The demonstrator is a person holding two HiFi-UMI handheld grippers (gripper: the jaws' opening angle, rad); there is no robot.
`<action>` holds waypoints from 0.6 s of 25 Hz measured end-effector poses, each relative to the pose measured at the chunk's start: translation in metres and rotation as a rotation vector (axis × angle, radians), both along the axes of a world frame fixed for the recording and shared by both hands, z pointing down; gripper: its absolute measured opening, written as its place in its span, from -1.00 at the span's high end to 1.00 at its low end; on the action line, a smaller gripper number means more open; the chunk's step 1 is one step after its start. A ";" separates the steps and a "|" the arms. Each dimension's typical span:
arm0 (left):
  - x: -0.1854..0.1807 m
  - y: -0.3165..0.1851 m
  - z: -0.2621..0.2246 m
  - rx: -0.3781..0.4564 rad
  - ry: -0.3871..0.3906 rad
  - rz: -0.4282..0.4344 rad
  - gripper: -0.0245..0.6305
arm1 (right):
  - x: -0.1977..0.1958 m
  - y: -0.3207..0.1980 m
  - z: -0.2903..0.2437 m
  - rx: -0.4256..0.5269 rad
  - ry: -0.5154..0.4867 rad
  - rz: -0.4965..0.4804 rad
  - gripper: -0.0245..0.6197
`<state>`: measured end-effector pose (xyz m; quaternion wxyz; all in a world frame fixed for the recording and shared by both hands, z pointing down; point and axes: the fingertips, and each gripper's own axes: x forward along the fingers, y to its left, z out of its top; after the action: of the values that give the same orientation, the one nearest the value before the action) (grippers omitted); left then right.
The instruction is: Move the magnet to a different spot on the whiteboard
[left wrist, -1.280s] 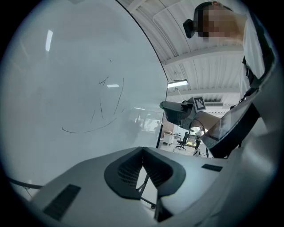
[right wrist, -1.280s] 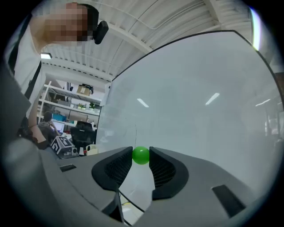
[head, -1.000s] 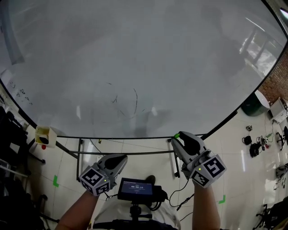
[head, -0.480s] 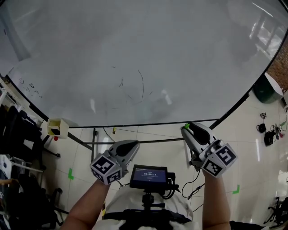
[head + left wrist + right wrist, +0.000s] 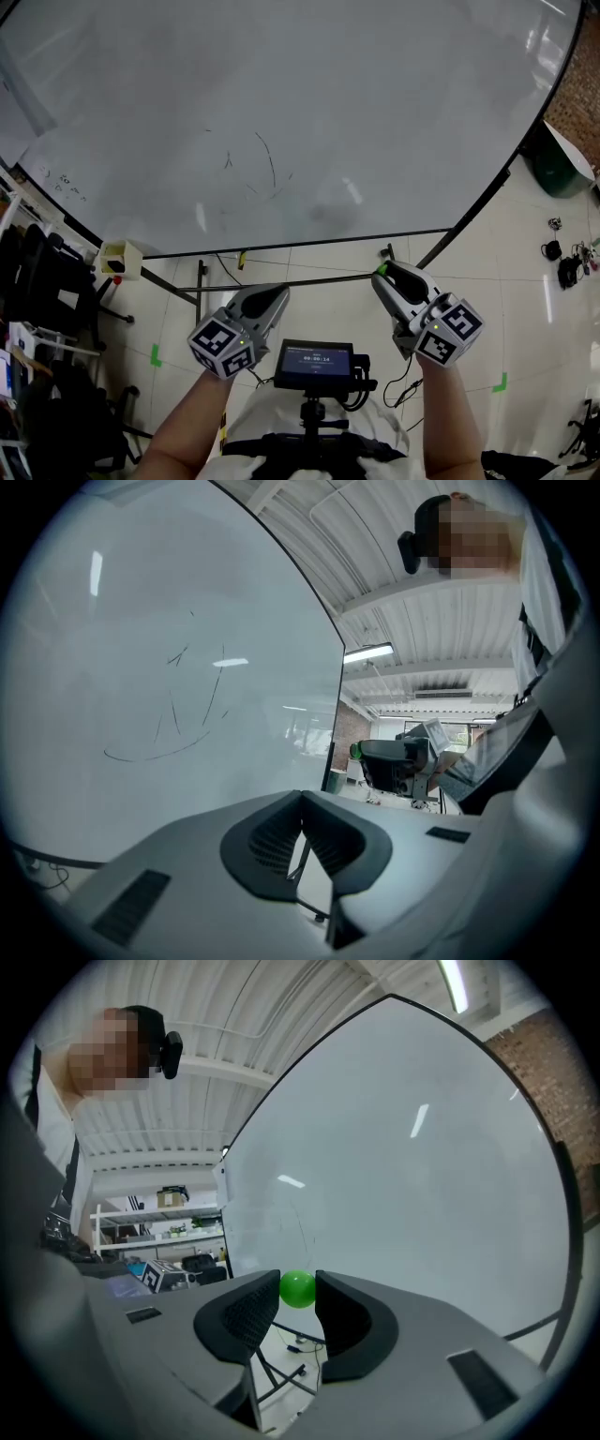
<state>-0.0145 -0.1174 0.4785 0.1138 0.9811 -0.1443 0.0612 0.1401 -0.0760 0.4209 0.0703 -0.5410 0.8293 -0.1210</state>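
The whiteboard [image 5: 356,103] fills the upper head view, with faint pen strokes [image 5: 255,171] near its lower middle. A small green ball magnet [image 5: 298,1289] sits pinched between the tips of my right gripper [image 5: 298,1294]. In the head view that gripper [image 5: 382,273] hangs below the board's lower edge, and the magnet [image 5: 381,270] shows as a green dot at its tip. My left gripper [image 5: 277,293] is beside it at the same height, jaws shut with nothing between them [image 5: 300,797]. The left gripper view also catches the right gripper [image 5: 394,761] off the board.
The board's stand bars [image 5: 281,281] run just ahead of both grippers. A yellow box [image 5: 119,260] hangs at the board's lower left corner. A small screen [image 5: 314,361] sits between my arms. Dark chairs [image 5: 37,281] stand at the left, a green bin [image 5: 558,173] and cables [image 5: 562,267] at the right.
The right gripper has sunk below the board's lower edge, still holding the magnet, and rolled a little. The left gripper has shifted slightly right. The head view has swung.
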 end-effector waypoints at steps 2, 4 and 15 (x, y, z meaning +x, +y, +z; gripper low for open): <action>0.000 0.008 0.001 -0.010 -0.002 -0.014 0.82 | 0.004 0.010 0.006 -0.002 -0.034 -0.003 0.45; -0.001 0.014 0.003 -0.017 -0.004 -0.027 0.82 | 0.007 0.021 0.012 -0.006 -0.061 -0.005 0.45; 0.020 0.071 0.008 -0.026 -0.039 -0.008 0.83 | 0.021 0.080 0.034 -0.031 -0.110 -0.010 0.45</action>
<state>0.0052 -0.0464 0.4861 0.1240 0.9775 -0.1498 0.0815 0.1615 0.0039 0.4545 0.1070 -0.5303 0.8249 -0.1637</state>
